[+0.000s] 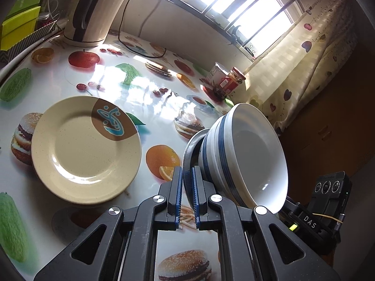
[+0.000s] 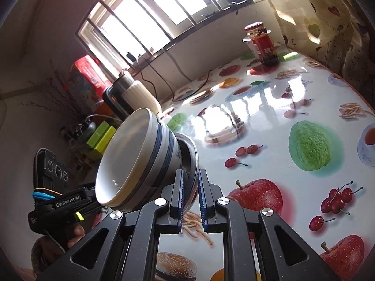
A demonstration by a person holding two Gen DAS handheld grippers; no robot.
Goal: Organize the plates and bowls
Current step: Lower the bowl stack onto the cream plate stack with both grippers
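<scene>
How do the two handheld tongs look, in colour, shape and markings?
Both tongs are black frames with silver round bolts and blue ribbed pads. The right tongs carry three round lenses, "DAS" lettering and a yellow band. The left tongs read "GenRobot.AI", with a blue cable and green light.

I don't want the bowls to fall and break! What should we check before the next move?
1. Left claw shut on the metal bowl rim: ok.
2. Right claw shut on the same rim: ok.
3. White bowl with blue stripes sits level in the metal bowl: not ok, the stack is tilted.
4. White bowl is gripped itself: not ok, only nested.
5. Cream plate lies flat on the table: ok.
6. Stack is off the table: cannot tell.
</scene>
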